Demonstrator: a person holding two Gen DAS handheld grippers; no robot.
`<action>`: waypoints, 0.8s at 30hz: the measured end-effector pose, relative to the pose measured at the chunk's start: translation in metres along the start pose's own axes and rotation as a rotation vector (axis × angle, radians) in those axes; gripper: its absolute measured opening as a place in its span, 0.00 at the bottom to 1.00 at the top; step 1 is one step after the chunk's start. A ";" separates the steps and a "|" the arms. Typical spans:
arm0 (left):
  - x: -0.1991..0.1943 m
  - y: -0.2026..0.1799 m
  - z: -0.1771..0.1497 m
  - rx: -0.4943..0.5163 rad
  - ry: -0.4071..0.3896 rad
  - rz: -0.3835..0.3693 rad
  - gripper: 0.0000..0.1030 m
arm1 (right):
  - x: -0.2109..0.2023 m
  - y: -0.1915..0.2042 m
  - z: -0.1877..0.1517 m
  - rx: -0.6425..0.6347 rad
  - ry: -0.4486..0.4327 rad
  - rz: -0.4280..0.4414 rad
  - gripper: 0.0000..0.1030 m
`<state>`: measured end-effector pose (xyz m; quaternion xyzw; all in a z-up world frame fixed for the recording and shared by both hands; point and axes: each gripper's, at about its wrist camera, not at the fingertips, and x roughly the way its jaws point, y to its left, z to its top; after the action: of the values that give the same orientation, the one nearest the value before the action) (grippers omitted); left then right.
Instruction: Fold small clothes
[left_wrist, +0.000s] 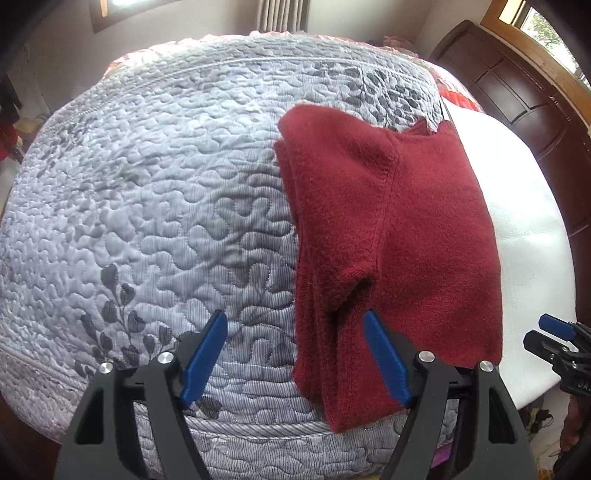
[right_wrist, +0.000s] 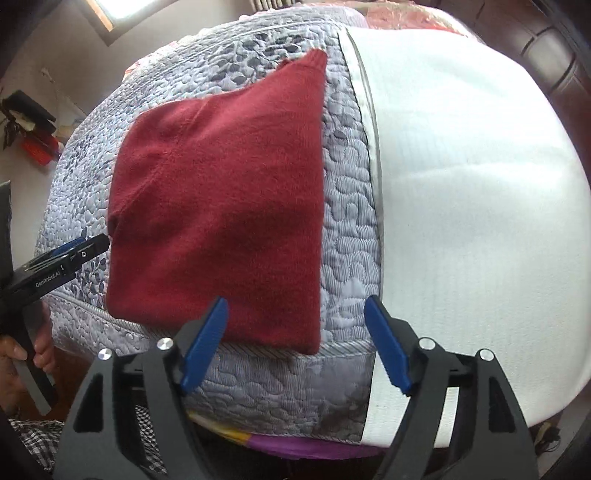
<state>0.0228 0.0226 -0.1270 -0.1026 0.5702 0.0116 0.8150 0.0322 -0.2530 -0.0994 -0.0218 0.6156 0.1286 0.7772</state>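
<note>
Left claw (left_wrist: 295, 354) is spread, empty, at the near left edge of the sweater (left_wrist: 388, 229); right claw (right_wrist: 295, 343) is spread and empty too, over its near right corner. Sweater lies folded on the quilt (left_wrist: 147, 184), just ahead of both claws. It looks soft, light and floppy, likely to sag, so pinch through all layers at the near corners

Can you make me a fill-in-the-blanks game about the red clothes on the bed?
1. The folded sweater is coloured ____.
2. It lies on a grey quilt stitched with a pattern of ____.
3. Both the left tongs and the right tongs are ____, holding nothing.
4. Beside the quilt lies a plain sheet coloured ____.

Missing words: red; leaves; open; white
</note>
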 end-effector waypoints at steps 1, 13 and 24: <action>-0.005 -0.002 0.002 -0.003 -0.003 0.014 0.79 | -0.004 0.006 0.002 -0.010 -0.005 -0.002 0.82; -0.056 -0.012 0.011 -0.011 -0.005 0.134 0.92 | -0.044 0.033 0.013 -0.016 -0.038 -0.089 0.93; -0.081 -0.023 0.000 0.033 -0.013 0.143 0.92 | -0.075 0.041 0.013 0.018 -0.067 -0.071 0.93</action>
<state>-0.0026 0.0075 -0.0486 -0.0479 0.5707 0.0610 0.8175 0.0201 -0.2237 -0.0193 -0.0325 0.5892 0.0960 0.8016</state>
